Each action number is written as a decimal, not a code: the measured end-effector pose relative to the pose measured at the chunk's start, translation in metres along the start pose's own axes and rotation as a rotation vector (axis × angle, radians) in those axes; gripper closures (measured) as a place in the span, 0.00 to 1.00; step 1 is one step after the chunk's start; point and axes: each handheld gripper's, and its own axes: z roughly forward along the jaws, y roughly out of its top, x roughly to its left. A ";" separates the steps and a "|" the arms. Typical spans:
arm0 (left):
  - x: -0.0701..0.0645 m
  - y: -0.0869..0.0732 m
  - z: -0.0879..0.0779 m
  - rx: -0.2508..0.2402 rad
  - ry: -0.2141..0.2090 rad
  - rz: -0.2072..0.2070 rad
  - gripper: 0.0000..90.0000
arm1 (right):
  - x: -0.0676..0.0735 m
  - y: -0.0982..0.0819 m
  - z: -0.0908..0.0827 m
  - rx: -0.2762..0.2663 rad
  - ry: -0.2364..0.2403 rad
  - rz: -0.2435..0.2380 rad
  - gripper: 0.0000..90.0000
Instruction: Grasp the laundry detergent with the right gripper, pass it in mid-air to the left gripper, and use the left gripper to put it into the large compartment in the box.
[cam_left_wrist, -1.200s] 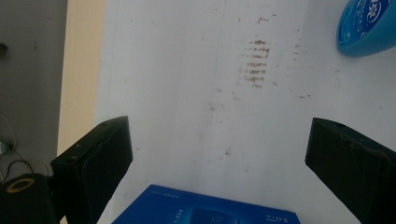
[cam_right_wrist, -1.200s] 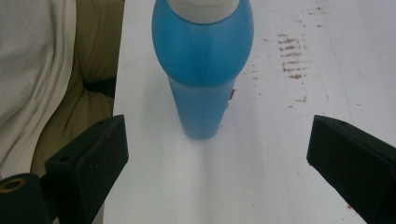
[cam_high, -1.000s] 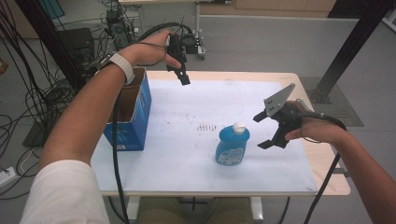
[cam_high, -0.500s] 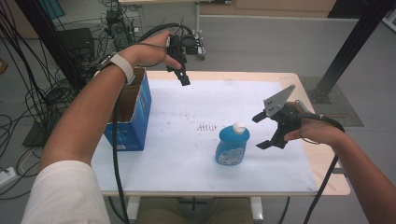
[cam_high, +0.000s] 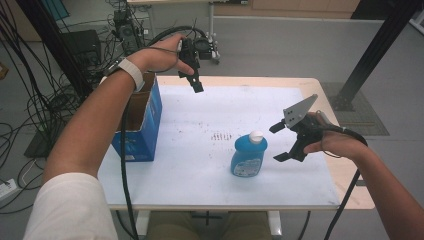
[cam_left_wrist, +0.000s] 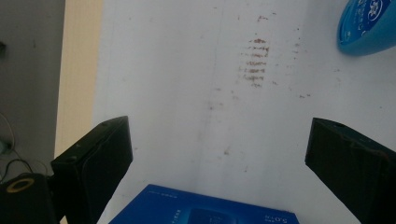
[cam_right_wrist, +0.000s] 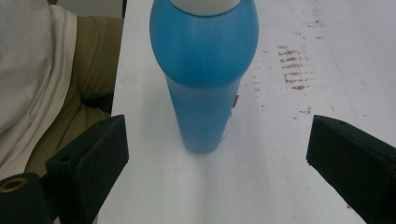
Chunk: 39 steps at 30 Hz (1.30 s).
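A blue bottle with a white cap stands upright on the white-covered table, right of centre. My right gripper is open just to its right, jaws pointing at it without touching. In the right gripper view the bottle stands straight ahead of the open right gripper. My left gripper hangs open above the table's far edge, empty. The left gripper view looks down past the open left gripper at the table, with the bottle at the top right.
An open blue cardboard box stands at the table's left edge, and its top shows low in the left gripper view. Brown smudges mark the sheet's middle. Cables and equipment lie beyond the left side; a black post rises far right.
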 end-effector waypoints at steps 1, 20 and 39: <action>0.000 0.000 0.000 0.000 0.000 0.000 0.09 | 0.000 -0.001 0.000 -0.004 0.000 0.000 0.06; -0.001 0.000 0.001 0.006 0.001 0.000 0.09 | 0.002 -0.010 0.006 -0.046 -0.007 0.013 0.06; 0.000 0.001 0.003 0.017 0.002 0.010 0.09 | 0.003 -0.015 0.010 -0.086 -0.015 0.022 0.06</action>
